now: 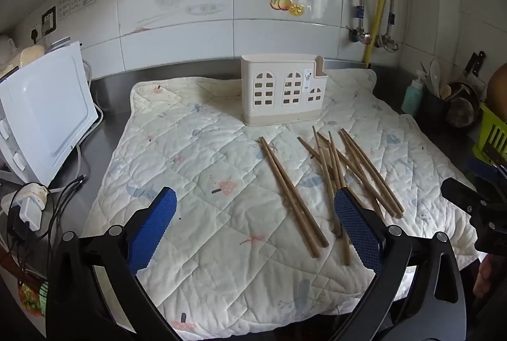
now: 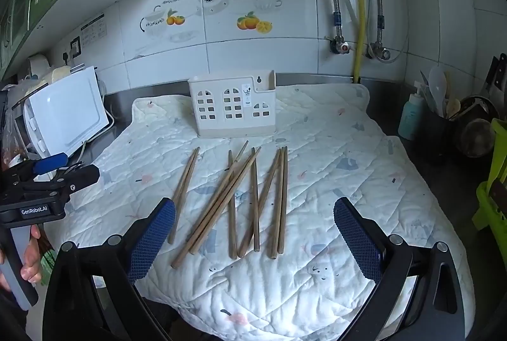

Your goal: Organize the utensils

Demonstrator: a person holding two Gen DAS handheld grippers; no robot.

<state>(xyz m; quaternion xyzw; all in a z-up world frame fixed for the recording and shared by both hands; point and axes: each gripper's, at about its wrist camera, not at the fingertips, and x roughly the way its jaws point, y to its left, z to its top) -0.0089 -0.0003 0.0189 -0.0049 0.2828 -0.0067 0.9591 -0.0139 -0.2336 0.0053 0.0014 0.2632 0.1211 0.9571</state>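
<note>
Several wooden chopsticks (image 1: 332, 176) (image 2: 240, 201) lie loose on a quilted white cloth (image 1: 206, 170) (image 2: 332, 166). Behind them stands a cream house-shaped utensil holder (image 1: 282, 89) (image 2: 233, 106), upright near the wall. My left gripper (image 1: 255, 230) is open above the cloth, its blue pads wide apart, with one pair of chopsticks lying under the gap and the heap at its right pad. My right gripper (image 2: 255, 241) is open too, hovering over the near ends of the chopsticks with nothing gripped. The left gripper also shows at the left edge of the right wrist view (image 2: 57, 173), held by a hand (image 2: 30, 265).
A white appliance (image 1: 44, 116) (image 2: 66, 116) with cables stands left of the cloth. At the right are a teal bottle (image 1: 412, 97) (image 2: 410, 116), a dark pot of utensils (image 1: 439, 106) (image 2: 440, 125) and a green rack (image 1: 492, 131) (image 2: 494, 198). Pipes run down the tiled wall.
</note>
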